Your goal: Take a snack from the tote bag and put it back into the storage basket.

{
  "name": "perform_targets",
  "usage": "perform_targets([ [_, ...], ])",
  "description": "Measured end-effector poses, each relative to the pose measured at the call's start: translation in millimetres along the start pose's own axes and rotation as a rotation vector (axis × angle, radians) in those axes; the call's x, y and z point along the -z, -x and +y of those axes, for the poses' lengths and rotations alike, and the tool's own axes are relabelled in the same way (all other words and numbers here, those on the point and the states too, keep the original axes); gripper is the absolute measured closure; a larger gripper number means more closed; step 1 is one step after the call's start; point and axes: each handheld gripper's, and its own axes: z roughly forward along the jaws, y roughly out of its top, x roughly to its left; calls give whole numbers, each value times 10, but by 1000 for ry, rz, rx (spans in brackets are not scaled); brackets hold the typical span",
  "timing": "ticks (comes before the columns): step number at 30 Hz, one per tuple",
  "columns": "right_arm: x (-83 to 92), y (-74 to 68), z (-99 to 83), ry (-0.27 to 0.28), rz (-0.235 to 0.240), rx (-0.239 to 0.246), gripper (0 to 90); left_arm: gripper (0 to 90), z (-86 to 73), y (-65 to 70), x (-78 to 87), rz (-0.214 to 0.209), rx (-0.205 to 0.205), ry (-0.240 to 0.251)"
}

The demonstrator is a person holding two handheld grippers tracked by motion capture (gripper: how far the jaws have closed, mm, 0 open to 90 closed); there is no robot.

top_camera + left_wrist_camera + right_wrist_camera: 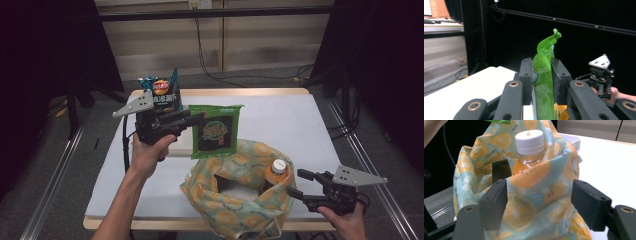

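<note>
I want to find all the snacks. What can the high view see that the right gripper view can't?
The high view alone has the blue crisp bag standing at the table's far edge and the left gripper clamped on the green snack packet. The right gripper view alone has the raised lettering on the white bottle cap. Both have the orange-print cloth bag and the orange juice bottle in it.

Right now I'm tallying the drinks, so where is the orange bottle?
The bottle stands inside the fruit-print bag, at the bag's right side in the high view, just left of the right gripper; the white cap pokes out.
</note>
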Motion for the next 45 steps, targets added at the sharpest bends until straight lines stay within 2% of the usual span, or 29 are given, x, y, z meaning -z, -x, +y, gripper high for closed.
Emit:
perform_targets([
  [5, -2, -4, -19, -6, 1, 2, 292, 737, 36, -93, 43, 40, -1, -9],
  [9, 5, 26, -56, -18, 4, -8, 290, 737, 76, -165, 87, 60, 4, 8],
  [12, 16, 44, -50, -12, 2, -7, 290, 737, 127, -241, 126, 65, 11, 32],
  [15, 24, 40, -52, -10, 5, -6, 289, 737, 161, -321, 138, 77, 10, 20],
  [19, 34, 42, -69, -13, 6, -8, 289, 737, 207, -406, 160, 83, 30, 37],
  [20, 37, 43, -70, -14, 1, -8, 288, 737, 228, -413, 158, 96, 35, 39],
  [23, 35, 45, -64, -11, 1, -9, 288, 737, 285, -453, 160, 85, 43, 52],
  [26, 20, 46, -61, -15, 4, -8, 289, 736, 323, -487, 149, 96, 33, 51],
  [28, 14, 44, -63, -20, 6, -12, 288, 736, 329, -519, 129, 118, 25, 38],
  [35, 24, 58, -75, -21, 6, -16, 288, 736, 170, -789, -5, 143, 54, 4],
  [41, 42, 78, -84, -21, 5, -19, 288, 736, -36, -1022, -161, 174, 71, -67],
  [45, 39, 93, -94, -26, 3, -22, 288, 736, -136, -1109, -251, 190, 76, -99],
])
